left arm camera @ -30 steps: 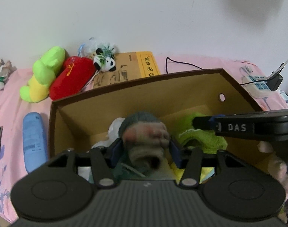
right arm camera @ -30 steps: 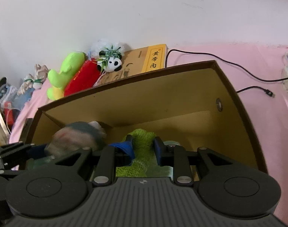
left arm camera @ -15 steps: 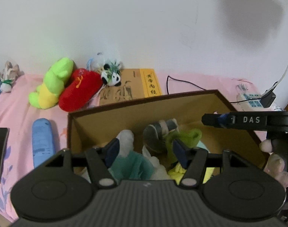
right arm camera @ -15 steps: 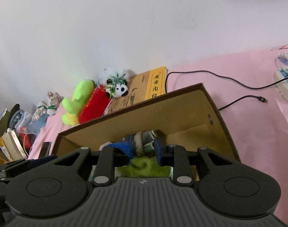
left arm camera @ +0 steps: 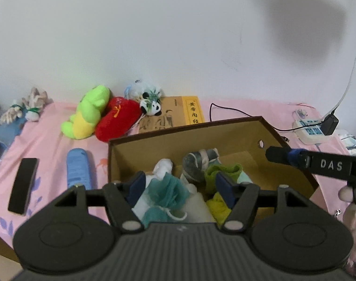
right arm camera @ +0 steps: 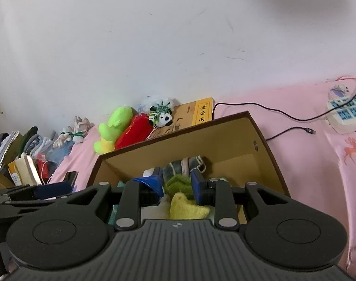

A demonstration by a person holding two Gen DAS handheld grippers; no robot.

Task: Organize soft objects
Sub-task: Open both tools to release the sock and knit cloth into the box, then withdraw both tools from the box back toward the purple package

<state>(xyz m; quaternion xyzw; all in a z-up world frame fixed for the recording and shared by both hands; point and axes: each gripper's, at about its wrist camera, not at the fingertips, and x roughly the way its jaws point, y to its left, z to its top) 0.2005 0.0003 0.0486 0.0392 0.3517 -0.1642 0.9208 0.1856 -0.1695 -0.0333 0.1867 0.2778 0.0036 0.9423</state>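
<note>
Cardboard box (left arm camera: 238,138) on the pink bed (left arm camera: 44,138), holding a gray sock roll (left arm camera: 196,161), green sock (left arm camera: 222,171) and teal mesh puff (left arm camera: 168,189). Left hand-held gripper (left arm camera: 180,186) hovers above the puff, jaws spread, grasping nothing. Right hand-held gripper (right arm camera: 176,185) hangs over the green sock, jaws parted and not touching it; its side reads "DAS". Beyond the box lies a yellow book (left arm camera: 194,113) with Chinese writing.

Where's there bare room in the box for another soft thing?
The cardboard box has bare floor at its far right corner, between the grey rolled sock and the right wall. The near left is crowded with the teal pouf and green cloth.
</note>
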